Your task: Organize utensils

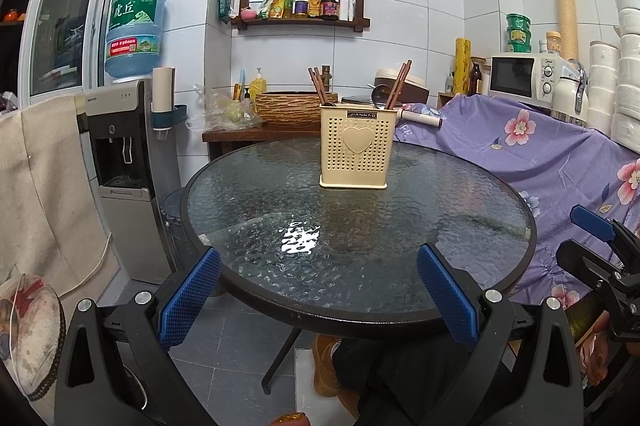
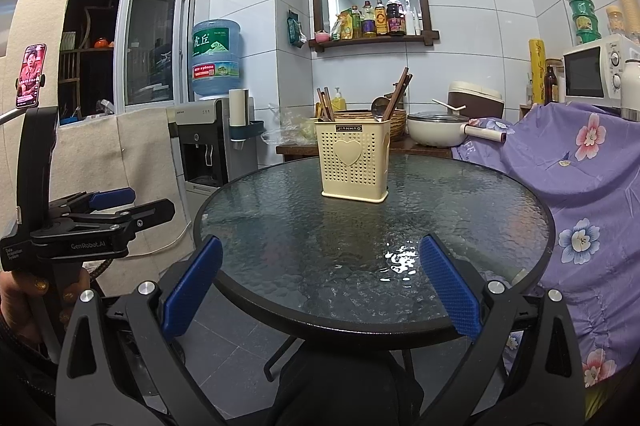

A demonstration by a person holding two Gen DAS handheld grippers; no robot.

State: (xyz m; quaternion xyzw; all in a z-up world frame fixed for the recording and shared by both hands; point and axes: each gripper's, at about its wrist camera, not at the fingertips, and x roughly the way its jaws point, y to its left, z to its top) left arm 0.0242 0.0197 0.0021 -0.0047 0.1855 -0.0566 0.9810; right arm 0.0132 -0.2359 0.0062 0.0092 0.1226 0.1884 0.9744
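A cream perforated utensil holder (image 1: pixel 355 146) with a heart on its front stands upright at the far side of the round glass table (image 1: pixel 500 290). It also shows in the right wrist view (image 2: pixel 353 162). Brown chopsticks (image 1: pixel 318 86) and a metal spoon (image 2: pixel 379 106) stick out of it. My left gripper (image 1: pixel 318 262) is open and empty above the table's near edge. My right gripper (image 2: pixel 320 260) is open and empty above the near edge too, and it shows from the side in the left wrist view (image 1: pixel 592 238).
A water dispenser (image 1: pixel 124 162) stands left of the table. A purple flowered cloth (image 1: pixel 540 154) covers furniture on the right, with a microwave (image 1: pixel 520 76) behind. A wooden side table with a woven basket (image 1: pixel 296 106) and a pot (image 2: pixel 436 128) stands behind the holder.
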